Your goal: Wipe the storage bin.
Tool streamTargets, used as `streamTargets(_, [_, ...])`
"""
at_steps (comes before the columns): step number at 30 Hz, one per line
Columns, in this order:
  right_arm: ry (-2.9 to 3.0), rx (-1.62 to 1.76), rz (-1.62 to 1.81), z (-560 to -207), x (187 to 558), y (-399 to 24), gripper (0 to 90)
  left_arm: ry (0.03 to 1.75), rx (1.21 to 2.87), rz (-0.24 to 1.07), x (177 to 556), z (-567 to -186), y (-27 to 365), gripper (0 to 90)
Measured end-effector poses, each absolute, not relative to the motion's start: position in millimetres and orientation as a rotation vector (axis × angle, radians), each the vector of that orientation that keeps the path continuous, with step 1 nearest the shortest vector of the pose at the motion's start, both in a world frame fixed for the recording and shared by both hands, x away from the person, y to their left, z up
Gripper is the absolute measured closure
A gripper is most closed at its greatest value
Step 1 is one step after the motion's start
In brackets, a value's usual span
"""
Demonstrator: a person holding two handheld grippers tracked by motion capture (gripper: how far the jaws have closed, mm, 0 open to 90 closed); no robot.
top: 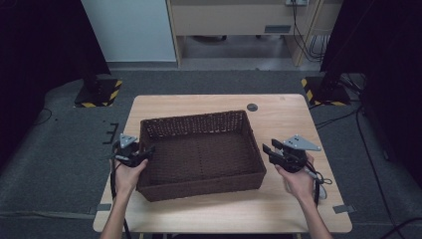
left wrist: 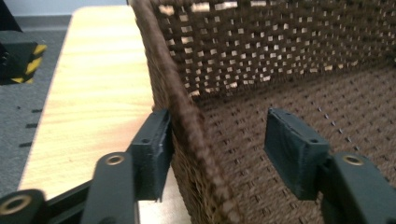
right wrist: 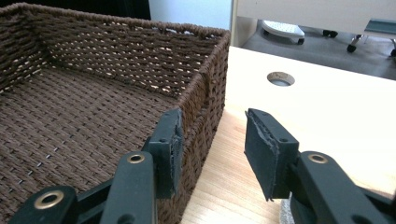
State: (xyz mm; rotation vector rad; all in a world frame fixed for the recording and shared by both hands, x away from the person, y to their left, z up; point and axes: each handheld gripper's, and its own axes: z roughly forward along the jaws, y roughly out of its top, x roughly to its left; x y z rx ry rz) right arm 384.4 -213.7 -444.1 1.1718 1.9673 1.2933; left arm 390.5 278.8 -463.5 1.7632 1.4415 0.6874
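Observation:
A brown woven basket sits in the middle of the wooden table, with nothing inside it. My left gripper is at its left wall, open. In the left gripper view the jaws straddle that wall: one pad rests against the outer side, the other stands apart over the basket's floor. My right gripper is at the right wall, open. In the right gripper view one jaw sits at the wall's rim, while the other hangs clear over the tabletop.
A round cable hole lies in the table behind the basket's right corner. Two black stands with yellow-and-black striped bases flank the table's far side on grey carpet. A pale cabinet stands farther back.

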Motion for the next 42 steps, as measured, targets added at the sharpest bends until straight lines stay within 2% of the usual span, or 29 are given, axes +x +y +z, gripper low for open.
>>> streamTargets(8, [1.979,1.170,1.281,-445.4,384.1,-214.8,56.7,1.458,1.756,0.715,388.2,-462.5,280.0,52.7])
streamTargets(15, [1.941,1.197,1.278,-444.5,385.2,-224.1,55.2,1.463,1.731,0.693,382.9,-462.6,298.5,60.7])
streamTargets(27, [1.909,1.295,1.127,-458.7,387.5,-264.3,42.4,1.455,1.736,0.700,384.1,-461.1,296.3,62.8])
streamTargets(33, [1.918,1.357,1.042,-472.6,388.9,-284.0,39.0,1.462,1.726,0.698,384.7,-461.4,295.6,63.9])
streamTargets(42, [1.978,1.423,0.965,-490.8,389.6,-290.0,38.5,1.459,1.722,0.695,387.9,-462.5,291.4,67.4])
